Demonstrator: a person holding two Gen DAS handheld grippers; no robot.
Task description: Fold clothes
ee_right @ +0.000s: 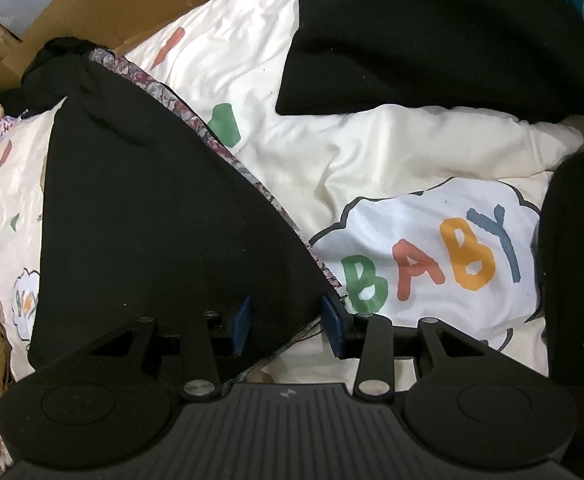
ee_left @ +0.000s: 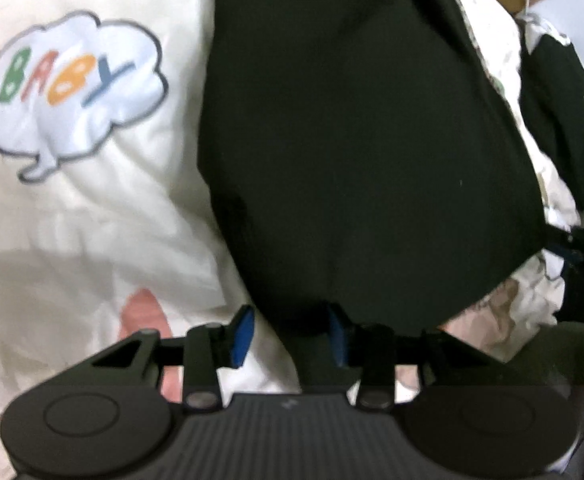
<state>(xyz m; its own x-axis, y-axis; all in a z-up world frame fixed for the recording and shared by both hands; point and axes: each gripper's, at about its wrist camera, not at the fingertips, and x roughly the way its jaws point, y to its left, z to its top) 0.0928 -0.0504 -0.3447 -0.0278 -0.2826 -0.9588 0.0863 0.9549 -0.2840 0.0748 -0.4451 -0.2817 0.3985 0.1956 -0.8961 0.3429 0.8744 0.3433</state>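
Black cloth fills both views, and what we turn on is where its near edge sits against each claw. In the left wrist view the black garment (ee_left: 355, 152) spreads from top centre down to the lower middle of the frame, its long axis running top to bottom, and its rounded lower edge drops straight into the left gripper (ee_left: 290, 334). The blue pads (ee_left: 244, 332) stand partly apart with dark cloth between them; blur keeps us from saying whether they press on it, so we cannot tell if it is held.

In the right wrist view the garment (ee_right: 160, 220) lies as a broad wedge across the left half, its long edge running diagonally from upper left to lower centre. That edge ends at the right gripper (ee_right: 286, 326), whose jaws are also partly apart, with the corner of the cloth lying between them. Again we cannot tell if the pads bite.

Both claws sit at the garment's near edge, so neither hand looks nearer than the other; we judge the next move to be a lift or drag of that edge away from us, over the body of the cloth.

It is matte, thick and limp, with a patterned lining (ee_right: 228, 156) showing along the diagonal edge. It rests on a cream quilt (ee_right: 331, 148) printed with BABY (ee_right: 427, 260). A second black piece (ee_right: 431, 40) lies at upper right, well apart.
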